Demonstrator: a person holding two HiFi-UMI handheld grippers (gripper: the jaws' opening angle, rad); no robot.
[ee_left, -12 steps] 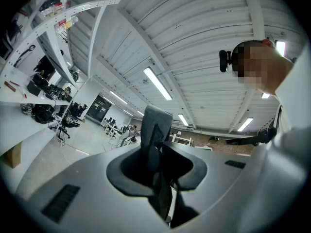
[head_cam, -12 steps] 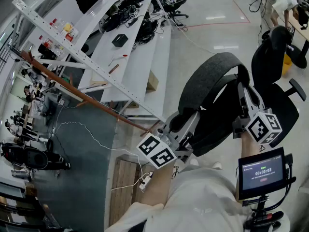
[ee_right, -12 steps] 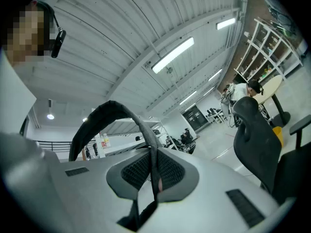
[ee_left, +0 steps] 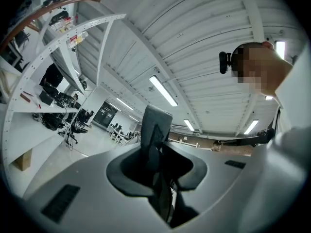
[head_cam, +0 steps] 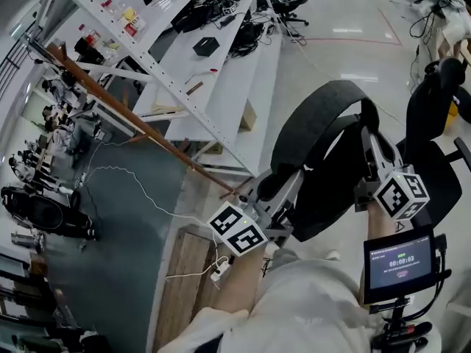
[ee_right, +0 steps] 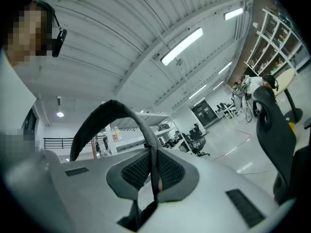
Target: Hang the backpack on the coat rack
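In the head view a black backpack (head_cam: 330, 190) hangs between my two grippers, its wide grey strap (head_cam: 316, 112) arching above it. My left gripper (head_cam: 285, 190) is shut on the lower left of the strap. My right gripper (head_cam: 368, 149) is shut on the strap's right end. The left gripper view shows a dark strap (ee_left: 154, 127) standing up out of the closed jaws of that gripper (ee_left: 158, 176). The strap loop (ee_right: 109, 111) curves up and left from the right gripper (ee_right: 153, 178). A brown wooden coat rack pole (head_cam: 140, 120) slants toward the left gripper.
White perforated shelving (head_cam: 158, 72) with small items runs beside the pole. A black office chair (head_cam: 441, 116) stands at the right. A screen (head_cam: 397, 259) is mounted by my right arm. A white cable (head_cam: 147, 197), a power strip (head_cam: 219, 271) and a wooden board (head_cam: 184, 285) lie below.
Both grippers keep the same hold on the strap and the same place in the head view. The shelving and wooden pole have shifted slightly up and right in that view.
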